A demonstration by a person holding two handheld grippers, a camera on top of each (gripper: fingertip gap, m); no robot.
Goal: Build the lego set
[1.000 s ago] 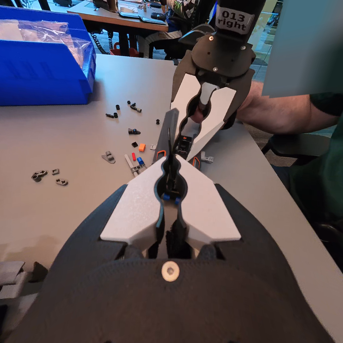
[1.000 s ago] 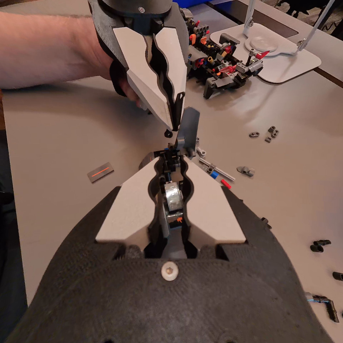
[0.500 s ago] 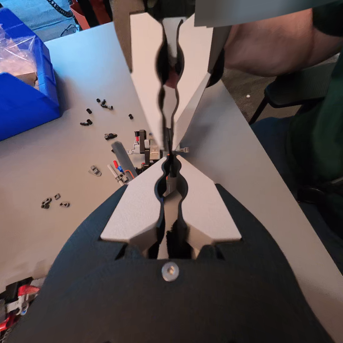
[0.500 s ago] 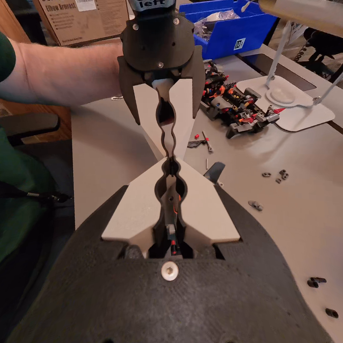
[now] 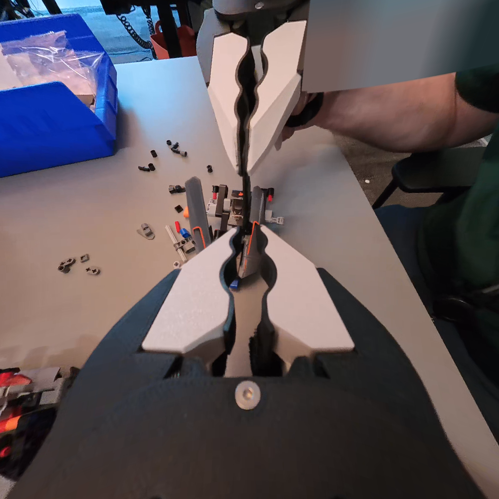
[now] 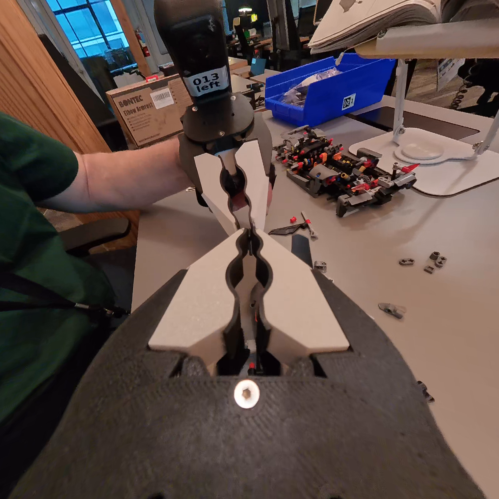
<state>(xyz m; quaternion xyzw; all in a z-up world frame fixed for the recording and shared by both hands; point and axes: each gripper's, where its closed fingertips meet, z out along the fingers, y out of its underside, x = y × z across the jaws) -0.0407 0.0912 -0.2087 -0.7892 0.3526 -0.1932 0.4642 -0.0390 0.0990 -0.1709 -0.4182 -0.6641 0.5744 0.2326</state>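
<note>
On a grey table point(image 5: 81, 202) strewn with small loose pieces, both claws meet tip to tip. The left claw point(image 5: 247, 232) and right claw point(image 6: 249, 233) each pinch one thin black strip point(image 5: 245, 194) above the small lego build point(image 5: 232, 208). Best keep both grips firm, aligned.

Loose pieces point(image 5: 172, 159) lie on the table point(image 5: 67, 205) between bin point(image 5: 54, 127) and sub-assembly point(image 5: 232, 208).

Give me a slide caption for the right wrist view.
Two handheld grippers meet tip to tip above a grey table strewn with Lego parts.
</note>
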